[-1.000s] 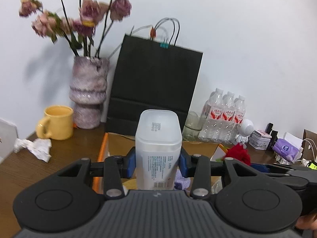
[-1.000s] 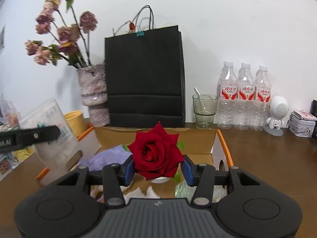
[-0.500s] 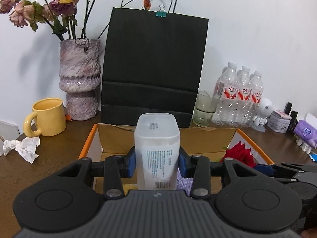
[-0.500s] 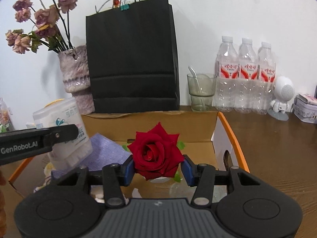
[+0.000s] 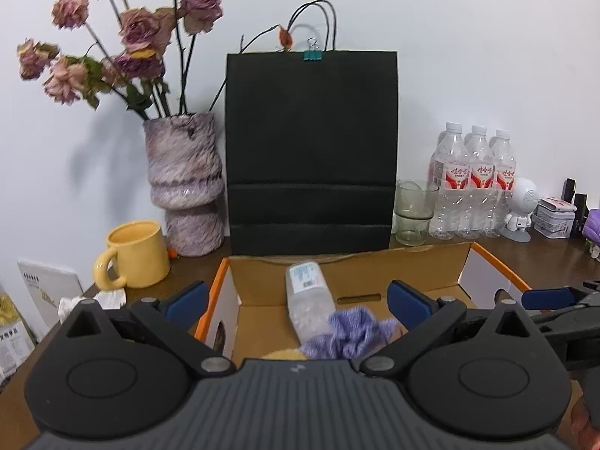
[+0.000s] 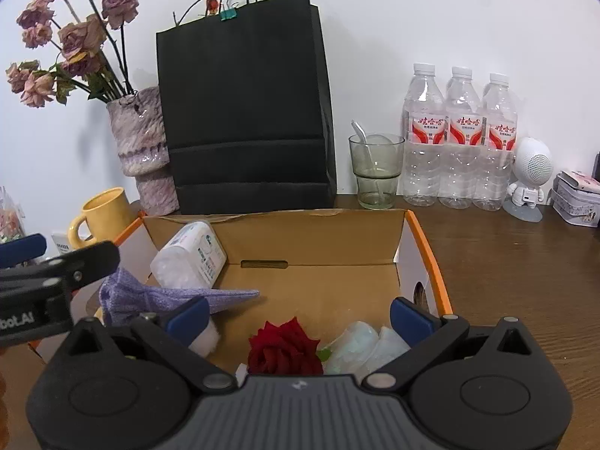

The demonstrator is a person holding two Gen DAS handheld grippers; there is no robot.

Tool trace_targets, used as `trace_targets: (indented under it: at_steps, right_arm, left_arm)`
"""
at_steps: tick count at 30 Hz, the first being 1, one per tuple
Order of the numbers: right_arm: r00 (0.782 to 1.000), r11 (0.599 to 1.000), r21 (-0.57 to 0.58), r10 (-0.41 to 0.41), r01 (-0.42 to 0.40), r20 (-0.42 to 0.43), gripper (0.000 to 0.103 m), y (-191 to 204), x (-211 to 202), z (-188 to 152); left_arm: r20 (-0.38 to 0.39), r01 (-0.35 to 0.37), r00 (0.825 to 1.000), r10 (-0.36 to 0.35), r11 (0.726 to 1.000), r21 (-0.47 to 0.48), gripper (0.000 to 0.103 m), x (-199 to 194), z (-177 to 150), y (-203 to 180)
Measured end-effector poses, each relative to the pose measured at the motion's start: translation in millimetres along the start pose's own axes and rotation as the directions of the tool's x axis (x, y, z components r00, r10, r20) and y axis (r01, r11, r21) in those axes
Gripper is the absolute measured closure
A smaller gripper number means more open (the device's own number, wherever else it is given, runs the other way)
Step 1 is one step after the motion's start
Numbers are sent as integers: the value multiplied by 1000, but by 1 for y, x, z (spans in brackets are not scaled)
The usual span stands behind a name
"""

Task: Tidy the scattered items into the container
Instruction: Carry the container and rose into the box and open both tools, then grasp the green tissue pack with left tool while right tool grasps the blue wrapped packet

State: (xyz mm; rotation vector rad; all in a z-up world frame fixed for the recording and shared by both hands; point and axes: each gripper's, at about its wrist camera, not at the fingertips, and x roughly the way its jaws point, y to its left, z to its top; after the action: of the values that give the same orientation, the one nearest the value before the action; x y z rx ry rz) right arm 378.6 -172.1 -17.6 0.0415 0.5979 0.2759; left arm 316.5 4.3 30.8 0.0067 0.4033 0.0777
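Observation:
The cardboard box (image 5: 360, 270) with orange edges sits in front of me; it also shows in the right wrist view (image 6: 322, 240). My left gripper (image 5: 298, 302) is open and empty above the box. The clear plastic canister (image 5: 307, 300) lies on its side inside, against the back left corner (image 6: 189, 257). My right gripper (image 6: 300, 317) is open and empty above the box. The red rose (image 6: 285, 348) lies in the box just below it. A purple cloth (image 6: 157, 296) and clear plastic wrappers (image 6: 360, 345) also lie inside.
A black paper bag (image 5: 311, 146), a purple vase (image 5: 185, 183) of dried roses, a yellow mug (image 5: 131, 255), a glass (image 6: 375, 170), three water bottles (image 6: 461, 142) and a white robot toy (image 6: 528, 180) stand behind the box. Crumpled paper (image 5: 108, 298) lies at left.
Both grippers have opened. The canister dropped from the left gripper into the box and lies on its side. The rose dropped from the right gripper into the box.

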Motion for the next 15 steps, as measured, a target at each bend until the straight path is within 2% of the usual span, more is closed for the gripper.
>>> trace_targets:
  at_steps: [7,15]
  right_arm:
    - [1000,1000,-10,-3,3,-15,0,6,-5,-2]
    - [999,998,-53,-40,41,11,0,18,-22,-8]
  left_arm:
    - [-33,-32,999,31,999,-37,0,-6,-6,13]
    - [-48,-22,999,18,996,-81,0,-22,-17,20]
